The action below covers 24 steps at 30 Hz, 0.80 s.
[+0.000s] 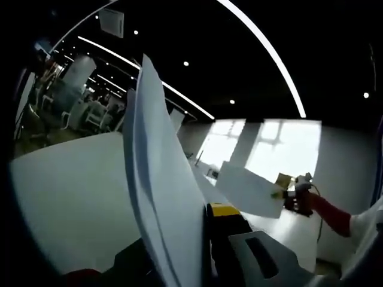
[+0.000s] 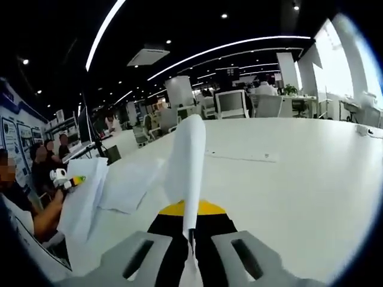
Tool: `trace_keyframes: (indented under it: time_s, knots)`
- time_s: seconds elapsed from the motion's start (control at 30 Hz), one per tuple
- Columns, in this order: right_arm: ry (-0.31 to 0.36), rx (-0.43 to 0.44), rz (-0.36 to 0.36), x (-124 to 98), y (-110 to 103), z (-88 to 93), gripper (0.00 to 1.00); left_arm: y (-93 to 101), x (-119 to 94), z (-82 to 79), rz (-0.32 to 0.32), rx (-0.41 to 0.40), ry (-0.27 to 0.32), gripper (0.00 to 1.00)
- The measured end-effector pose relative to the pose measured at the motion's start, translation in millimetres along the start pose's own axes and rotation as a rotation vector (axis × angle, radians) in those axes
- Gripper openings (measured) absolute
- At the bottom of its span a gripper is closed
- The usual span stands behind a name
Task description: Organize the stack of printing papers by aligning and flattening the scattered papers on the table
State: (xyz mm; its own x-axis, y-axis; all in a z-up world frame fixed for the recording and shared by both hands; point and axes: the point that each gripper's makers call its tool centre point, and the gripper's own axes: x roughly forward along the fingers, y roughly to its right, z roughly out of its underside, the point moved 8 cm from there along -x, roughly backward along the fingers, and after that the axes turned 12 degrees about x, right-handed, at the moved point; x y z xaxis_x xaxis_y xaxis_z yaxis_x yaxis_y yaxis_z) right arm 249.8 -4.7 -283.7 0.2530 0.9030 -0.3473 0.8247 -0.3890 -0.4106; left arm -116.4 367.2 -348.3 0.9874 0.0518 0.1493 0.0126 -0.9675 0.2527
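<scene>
Each gripper's fingers are clenched on paper lifted off the white worktop (image 2: 311, 179), left gripper (image 1: 200, 263) grasping a sheaf (image 1: 158, 179) at centre frame, right gripper (image 2: 190, 251) an upright sheet (image 2: 187, 161), likely for stacking.

White printing papers — one sheaf (image 1: 161, 197) stands on edge, lifted and bowed, in the left gripper view. Another sheet (image 2: 187, 164) rises curled and edge-on in the right gripper view — more sheets (image 2: 128, 185) lie loose on the white worktop (image 2: 287, 179).
</scene>
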Motion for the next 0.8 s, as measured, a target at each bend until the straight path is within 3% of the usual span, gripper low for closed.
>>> trace_keyframes:
  time_s: [0.8]
  knots:
    - [0.034, 0.013, 0.031, -11.6, -3.6, 6.9, 0.0, -1.0, 1.7, 0.3, 0.026, 0.006, 0.0, 0.07]
